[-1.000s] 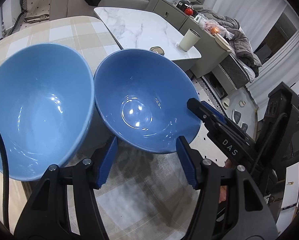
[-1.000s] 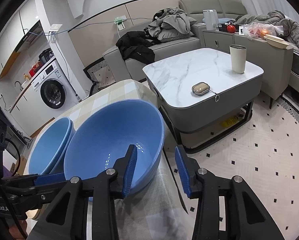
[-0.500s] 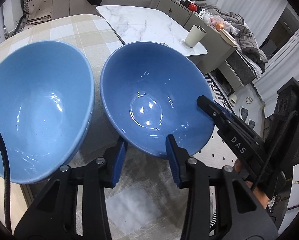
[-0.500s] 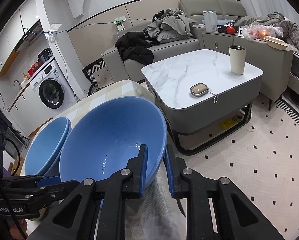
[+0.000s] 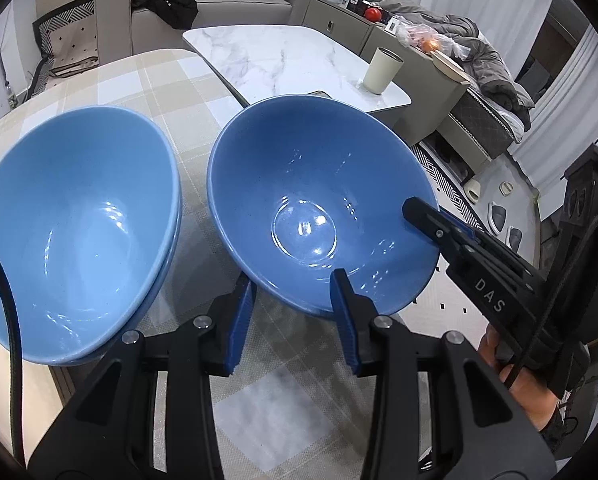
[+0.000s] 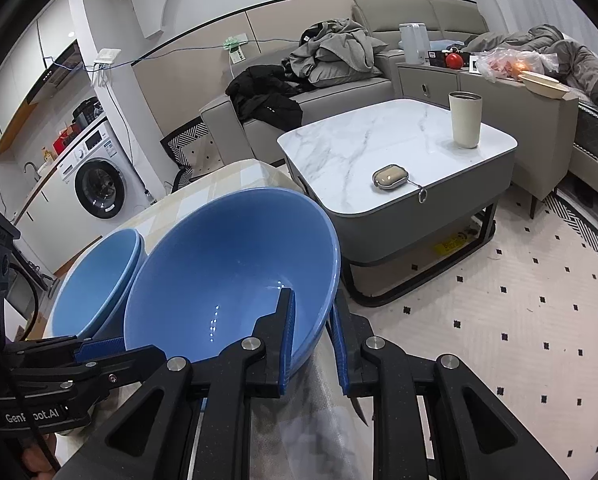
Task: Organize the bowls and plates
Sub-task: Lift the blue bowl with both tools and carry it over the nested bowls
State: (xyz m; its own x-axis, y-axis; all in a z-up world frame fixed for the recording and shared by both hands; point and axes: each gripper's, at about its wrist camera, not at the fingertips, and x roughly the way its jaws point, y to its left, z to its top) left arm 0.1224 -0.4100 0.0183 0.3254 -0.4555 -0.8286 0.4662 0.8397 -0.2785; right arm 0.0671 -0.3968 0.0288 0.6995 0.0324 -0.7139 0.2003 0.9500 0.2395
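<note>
A dark blue bowl (image 5: pixel 319 208) is tilted and lifted at the table's right edge. My right gripper (image 6: pixel 313 336) is shut on its rim, one finger inside and one outside; it also shows in the left wrist view (image 5: pixel 439 228). My left gripper (image 5: pixel 293 308) sits at the bowl's near underside, jaws partly apart, one finger each side of the bowl's base. A lighter blue bowl stack (image 5: pixel 75 220) stands to the left, also in the right wrist view (image 6: pixel 95 280).
The checked tablecloth table (image 5: pixel 147 76) ends just right of the held bowl. Beyond it stands a marble coffee table (image 6: pixel 379 140) with a cup (image 6: pixel 464 120) and a small case (image 6: pixel 390 178). A sofa with clothes (image 6: pixel 299 80) is behind.
My right gripper has closed on the dark bowl's rim and tilted it up. My left gripper's fingers have narrowed and moved in under the bowl's near side.
</note>
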